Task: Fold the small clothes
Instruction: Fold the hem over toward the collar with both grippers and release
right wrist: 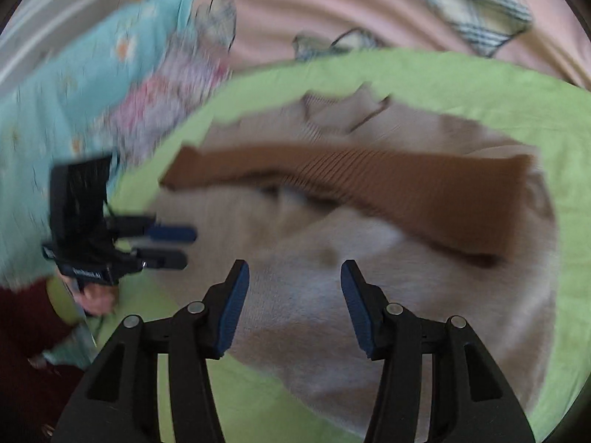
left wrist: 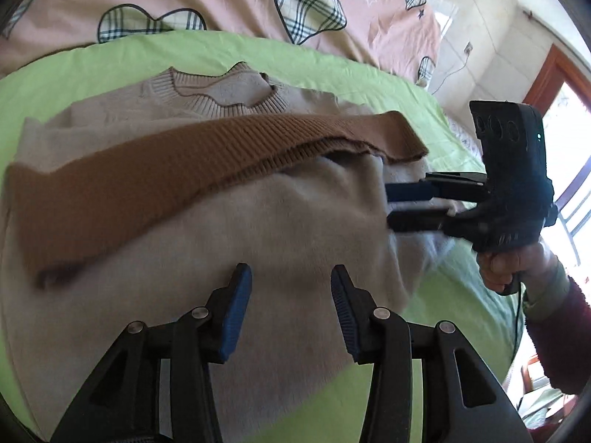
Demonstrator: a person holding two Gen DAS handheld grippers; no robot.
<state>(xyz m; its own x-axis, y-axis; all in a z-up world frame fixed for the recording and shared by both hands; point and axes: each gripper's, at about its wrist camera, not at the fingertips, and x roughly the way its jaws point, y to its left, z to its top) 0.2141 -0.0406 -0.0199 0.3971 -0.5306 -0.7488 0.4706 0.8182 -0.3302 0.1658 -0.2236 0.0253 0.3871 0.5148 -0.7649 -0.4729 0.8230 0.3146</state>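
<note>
A small beige sweater (left wrist: pixel 207 229) with a brown ribbed hem band (left wrist: pixel 155 173) lies folded on a green cloth (left wrist: pixel 110 55); its neckline (left wrist: pixel 221 92) is at the far side. My left gripper (left wrist: pixel 291 277) is open just above the sweater's near part, holding nothing. My right gripper (left wrist: pixel 388 206) reaches in from the right at the sweater's edge, jaws apart with pale fabric around them. In the right wrist view the right gripper (right wrist: pixel 295 273) is open over the sweater (right wrist: pixel 369 277), and the left gripper (right wrist: pixel 184 243) shows at the left edge, open.
A pink quilt with plaid hearts (left wrist: pixel 258 3) lies beyond the green cloth. A turquoise floral blanket (right wrist: pixel 74 85) is at the left in the right wrist view. A window and tiled wall (left wrist: pixel 517 55) are at the right.
</note>
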